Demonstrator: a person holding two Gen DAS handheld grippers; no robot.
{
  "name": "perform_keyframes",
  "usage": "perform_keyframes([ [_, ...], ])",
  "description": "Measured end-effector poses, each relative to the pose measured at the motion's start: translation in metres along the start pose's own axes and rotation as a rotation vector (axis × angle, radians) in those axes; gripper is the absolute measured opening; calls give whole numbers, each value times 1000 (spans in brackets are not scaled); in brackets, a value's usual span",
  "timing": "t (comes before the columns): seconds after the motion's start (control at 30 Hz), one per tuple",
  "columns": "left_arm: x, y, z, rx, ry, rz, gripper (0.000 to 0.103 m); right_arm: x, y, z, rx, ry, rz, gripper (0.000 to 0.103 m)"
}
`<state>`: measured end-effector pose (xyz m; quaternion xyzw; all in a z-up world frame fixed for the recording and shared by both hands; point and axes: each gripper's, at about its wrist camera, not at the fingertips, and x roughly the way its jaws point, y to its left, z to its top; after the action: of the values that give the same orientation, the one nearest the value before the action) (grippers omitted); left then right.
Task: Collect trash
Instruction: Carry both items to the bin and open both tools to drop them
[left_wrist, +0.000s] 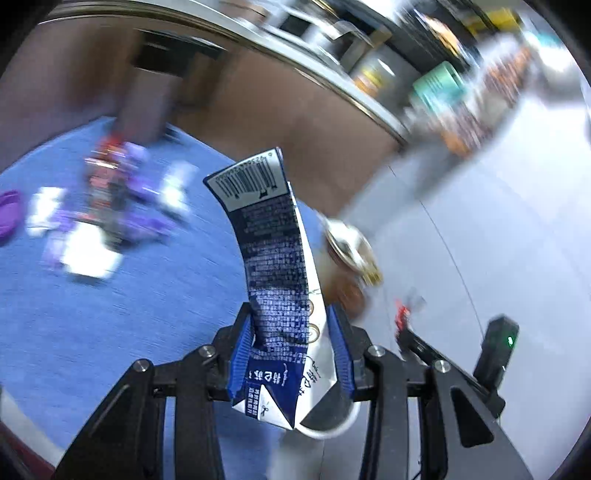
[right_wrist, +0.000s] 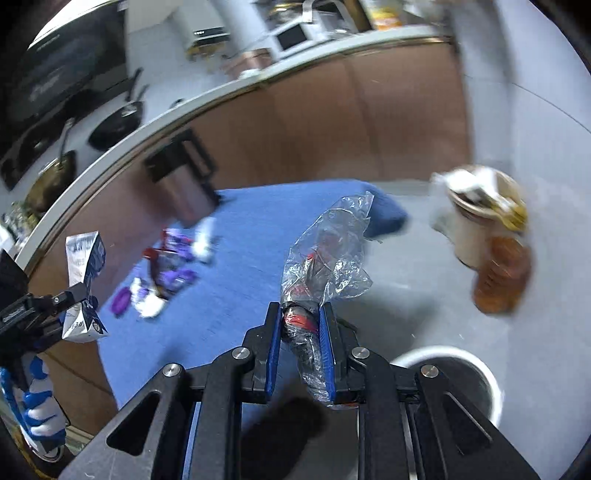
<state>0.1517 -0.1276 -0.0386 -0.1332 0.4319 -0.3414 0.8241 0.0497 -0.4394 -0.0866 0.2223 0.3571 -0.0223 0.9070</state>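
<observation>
Blue carpet (left_wrist: 110, 314) and pale grey floor (right_wrist: 424, 295) spread beneath both tools, with brown cabinet fronts (right_wrist: 332, 129) beyond, as the left gripper (left_wrist: 291, 354) stands clamped on a flattened blue-and-white carton (left_wrist: 273, 258) that rises straight ahead between its blue pads, barcode end uppermost, while the right gripper (right_wrist: 301, 343) is pinched shut on a crinkled clear plastic wrapper (right_wrist: 325, 251) with red and black scraps inside; more litter (left_wrist: 103, 214), purple, white and red, lies blurred on the carpet ahead and to the left of the left tool, and a white-rimmed bin (right_wrist: 450, 376) sits just below and right of the right tool's fingers; the carton looks light and creased, easiest held across its flat body, and the wrapper appears feather-light, soft and slippery, so a firm pinch on its bunched lower end seems the safest hold
</observation>
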Motion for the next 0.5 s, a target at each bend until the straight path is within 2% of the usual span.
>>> perform_keyframes([
  [0.03, 18, -22, -8, 44, 48, -22, 38, -5, -16, -8, 23, 3, -30, 20],
  [0.2, 90, -85, -39, 171, 202, -62, 38, -6, -72, -38, 117, 43, -105, 21],
  [0.33, 138, -119, -61, 251, 300, -48, 39, -3, -102, -60, 167, 82, -132, 23],
  [0.43, 164, -132, -68, 262, 353, -59, 39, 7, -117, -74, 207, 110, -154, 24],
  [0.47, 171, -130, -67, 266, 365, -65, 39, 10, -123, -76, 217, 117, -162, 27],
  [0.5, 178, -133, -68, 274, 374, -69, 41, 12, -127, -78, 225, 122, -169, 35],
])
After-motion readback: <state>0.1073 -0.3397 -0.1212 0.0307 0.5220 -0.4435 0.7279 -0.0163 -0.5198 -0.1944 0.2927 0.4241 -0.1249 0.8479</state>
